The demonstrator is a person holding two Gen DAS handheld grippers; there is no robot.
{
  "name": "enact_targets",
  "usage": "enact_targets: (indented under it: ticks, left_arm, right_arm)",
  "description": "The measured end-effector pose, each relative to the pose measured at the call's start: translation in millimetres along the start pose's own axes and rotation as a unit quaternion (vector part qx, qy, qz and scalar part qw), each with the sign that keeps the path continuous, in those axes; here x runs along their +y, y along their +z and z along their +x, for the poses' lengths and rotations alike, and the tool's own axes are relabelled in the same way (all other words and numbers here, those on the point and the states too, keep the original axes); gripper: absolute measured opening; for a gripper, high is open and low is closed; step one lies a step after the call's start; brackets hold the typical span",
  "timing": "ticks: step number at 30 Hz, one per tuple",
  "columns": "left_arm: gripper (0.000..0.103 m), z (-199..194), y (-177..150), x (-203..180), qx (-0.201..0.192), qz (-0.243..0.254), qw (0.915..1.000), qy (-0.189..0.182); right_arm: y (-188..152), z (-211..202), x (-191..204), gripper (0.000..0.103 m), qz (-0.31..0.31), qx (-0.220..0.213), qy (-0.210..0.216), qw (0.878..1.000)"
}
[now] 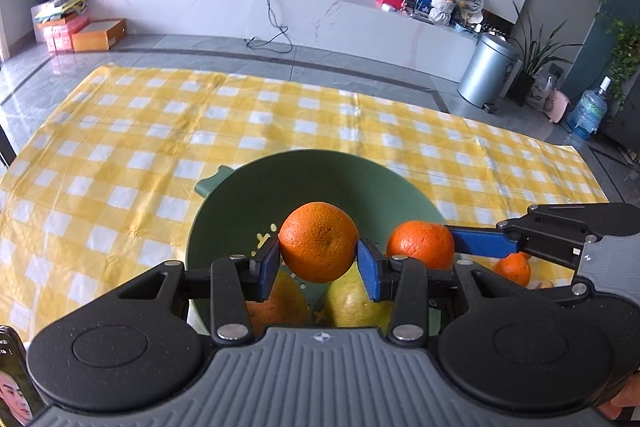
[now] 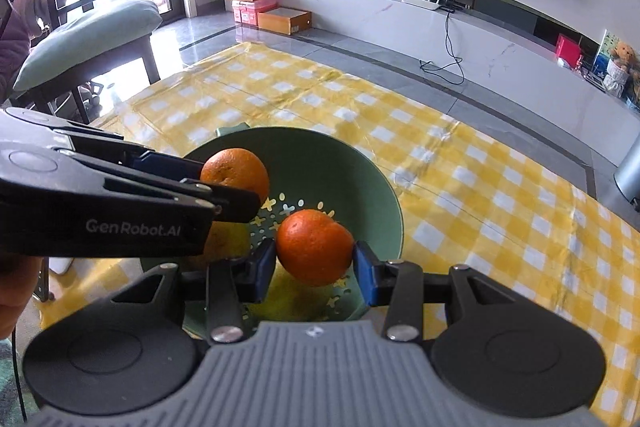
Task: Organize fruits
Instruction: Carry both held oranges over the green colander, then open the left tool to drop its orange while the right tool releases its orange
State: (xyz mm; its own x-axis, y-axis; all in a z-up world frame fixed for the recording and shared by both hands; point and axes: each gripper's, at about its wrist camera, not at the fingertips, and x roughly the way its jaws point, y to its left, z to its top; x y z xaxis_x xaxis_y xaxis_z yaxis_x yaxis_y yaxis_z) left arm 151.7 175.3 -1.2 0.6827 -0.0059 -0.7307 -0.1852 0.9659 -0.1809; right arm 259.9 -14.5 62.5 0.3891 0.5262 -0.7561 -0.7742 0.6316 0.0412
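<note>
My left gripper (image 1: 318, 261) is shut on a large orange (image 1: 318, 241) and holds it above the green colander bowl (image 1: 320, 167). In the right wrist view the same orange (image 2: 236, 171) hangs over the bowl's left side. My right gripper (image 2: 314, 265) is shut on a smaller, deeper orange fruit (image 2: 314, 247) over the green colander bowl (image 2: 360, 167); seen from the left wrist, that orange (image 1: 420, 243) sits to the right with a blue pad against it. A pale yellow-green fruit (image 1: 356, 301) and another orange one (image 1: 266, 311) lie in the bowl. A small orange (image 1: 514, 267) lies outside, at the right.
The bowl stands on a yellow and white checked cloth (image 1: 160, 147) spread over a grey tiled floor. A metal bin (image 1: 486, 69) and a water bottle (image 1: 588, 113) stand beyond the cloth's right corner. A chair with a green cushion (image 2: 88, 35) is at the left.
</note>
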Motion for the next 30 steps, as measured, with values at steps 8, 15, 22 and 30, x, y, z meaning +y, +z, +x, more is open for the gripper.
enact_targets:
  ticks: [8, 15, 22, 30]
  left_arm:
    - [0.047, 19, 3, 25, 0.037, -0.057, 0.9974, -0.025]
    - [0.047, 34, 7, 29, 0.044, -0.068, 0.9964, -0.025]
    - [0.048, 44, 8, 24, 0.049, -0.058, 0.9971, -0.008]
    - [0.047, 47, 8, 20, 0.052, -0.044, 0.9976, 0.01]
  right_arm:
    - [17, 30, 0, 0.039, -0.013, 0.028, 0.018, 0.999]
    - [25, 52, 2, 0.04, -0.028, 0.048, 0.018, 0.998]
    - [25, 67, -2, 0.04, -0.039, 0.064, 0.019, 0.997]
    - [26, 77, -2, 0.04, -0.051, 0.078, 0.017, 0.995]
